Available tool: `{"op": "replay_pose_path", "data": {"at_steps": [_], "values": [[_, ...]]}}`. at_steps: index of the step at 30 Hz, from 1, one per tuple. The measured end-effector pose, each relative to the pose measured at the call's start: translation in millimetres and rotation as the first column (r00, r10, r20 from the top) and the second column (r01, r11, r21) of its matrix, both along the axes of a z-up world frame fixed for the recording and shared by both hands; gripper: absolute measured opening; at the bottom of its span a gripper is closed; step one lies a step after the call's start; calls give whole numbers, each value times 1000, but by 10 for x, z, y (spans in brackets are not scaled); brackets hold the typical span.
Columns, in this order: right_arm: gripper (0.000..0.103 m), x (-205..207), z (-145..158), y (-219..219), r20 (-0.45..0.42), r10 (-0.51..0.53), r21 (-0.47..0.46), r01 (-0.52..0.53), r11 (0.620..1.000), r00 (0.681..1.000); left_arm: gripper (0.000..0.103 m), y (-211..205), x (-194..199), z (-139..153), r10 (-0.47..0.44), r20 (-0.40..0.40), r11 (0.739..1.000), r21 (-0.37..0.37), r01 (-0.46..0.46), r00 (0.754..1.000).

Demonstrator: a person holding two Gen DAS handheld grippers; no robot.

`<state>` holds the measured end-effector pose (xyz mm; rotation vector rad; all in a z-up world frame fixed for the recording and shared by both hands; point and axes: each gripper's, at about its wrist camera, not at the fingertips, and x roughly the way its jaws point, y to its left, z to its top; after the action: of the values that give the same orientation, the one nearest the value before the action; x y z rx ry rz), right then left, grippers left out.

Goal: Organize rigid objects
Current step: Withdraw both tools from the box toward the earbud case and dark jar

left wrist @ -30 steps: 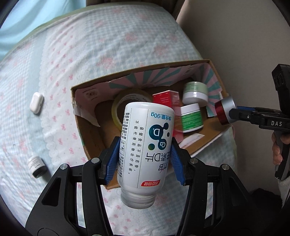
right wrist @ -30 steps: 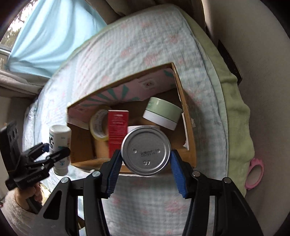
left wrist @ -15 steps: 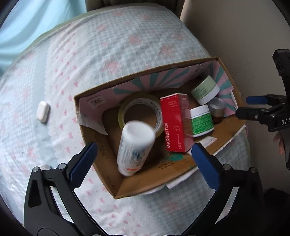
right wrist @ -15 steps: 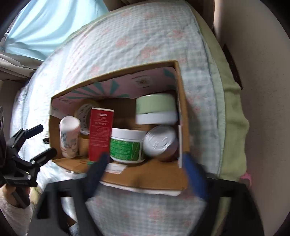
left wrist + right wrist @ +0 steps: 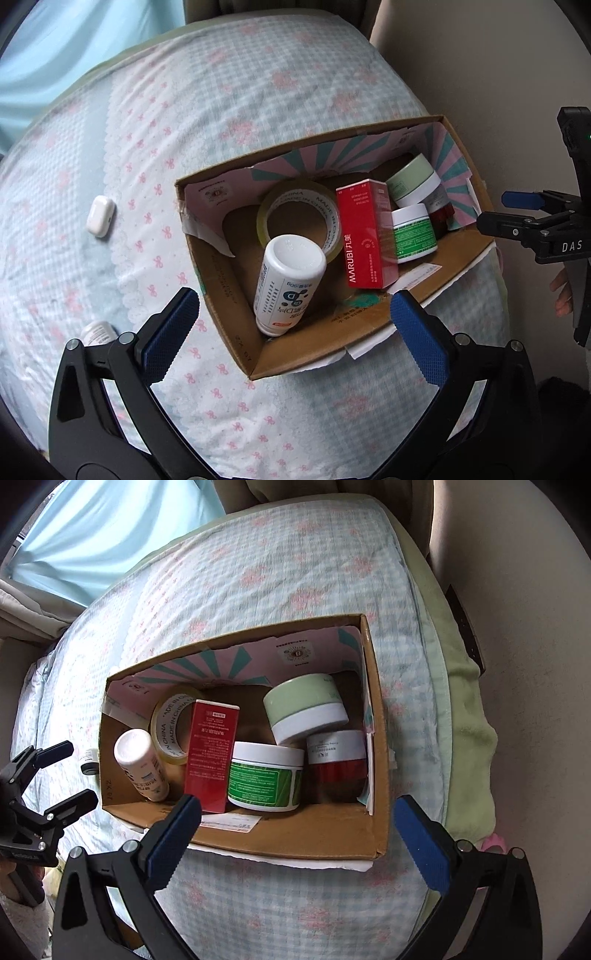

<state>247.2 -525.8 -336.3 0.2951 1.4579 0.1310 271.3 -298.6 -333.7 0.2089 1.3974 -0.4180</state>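
Bedspread (image 5: 258, 92) is topped by a cardboard box (image 5: 314, 347) where the bottle (image 5: 288, 280) is parked at 9 o'clock beside tape (image 5: 299, 206), both grippers (image 5: 291, 328) (image 5: 295, 827) spread wide, nothing held.

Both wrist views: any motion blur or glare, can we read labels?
Left wrist: sharp, soft daylight, no glare; MARUBI legible on the red carton; fisheye bends the cardboard box. Right wrist: also sharp; tape roll print readable; dark vignette corners.
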Motion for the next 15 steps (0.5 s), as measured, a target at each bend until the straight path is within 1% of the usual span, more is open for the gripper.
{"op": "replay_pose_path", "data": {"at_steps": [8, 15], "values": [[103, -82, 234, 63, 23, -8, -44, 9, 999, 1000, 103, 108, -101, 231, 0, 35, 1000, -2, 0, 999], [103, -225, 498, 106, 28, -28, -57, 30, 998, 999, 103, 364, -280, 546, 20, 67, 1000, -16, -19, 998]]}}
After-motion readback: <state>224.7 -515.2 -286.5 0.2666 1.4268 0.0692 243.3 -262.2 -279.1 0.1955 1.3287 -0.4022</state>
